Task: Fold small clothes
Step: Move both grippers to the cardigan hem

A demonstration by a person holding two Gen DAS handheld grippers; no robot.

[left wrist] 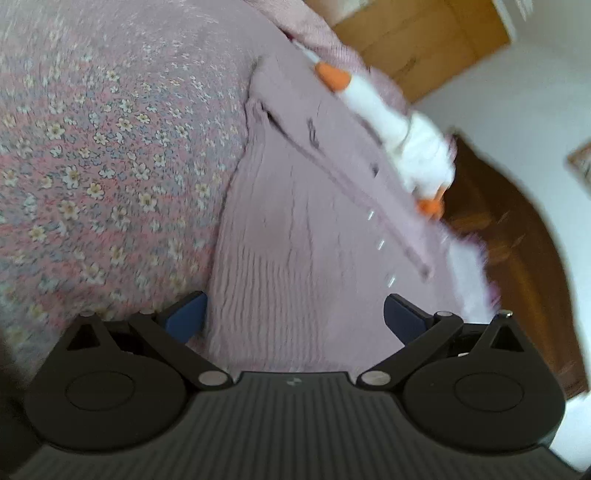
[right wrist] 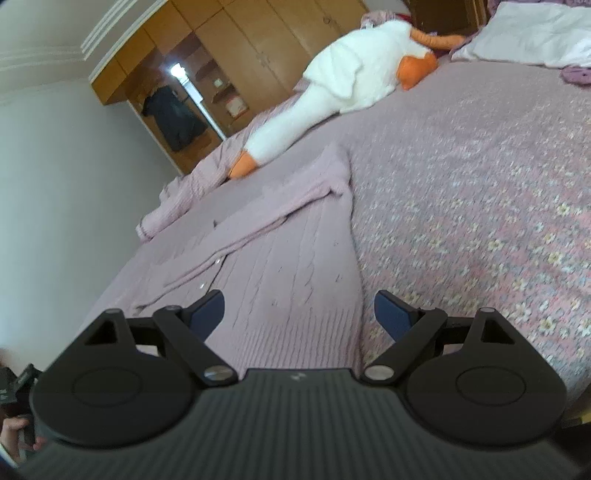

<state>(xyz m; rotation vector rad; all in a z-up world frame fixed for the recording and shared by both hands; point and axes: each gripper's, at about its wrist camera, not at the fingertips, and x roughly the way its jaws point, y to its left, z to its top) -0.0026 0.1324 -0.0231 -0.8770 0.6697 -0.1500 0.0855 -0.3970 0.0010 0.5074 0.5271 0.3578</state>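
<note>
A small lilac knitted cardigan (left wrist: 303,229) lies flat on the floral bedspread (left wrist: 92,147), its button band running away from me. My left gripper (left wrist: 295,317) hovers open over its ribbed hem, blue pads apart with knit showing between them. In the right wrist view the same cardigan (right wrist: 288,266) stretches ahead, one sleeve folded across its front. My right gripper (right wrist: 299,314) is open above the hem near the garment's right edge. Nothing is held by either gripper.
A white plush goose (right wrist: 343,81) with orange beak and feet lies along the far side of the bed. A pillow (right wrist: 532,33) sits at the back right. Wooden wardrobes (right wrist: 258,48) and a white wall stand beyond the bedspread (right wrist: 480,184).
</note>
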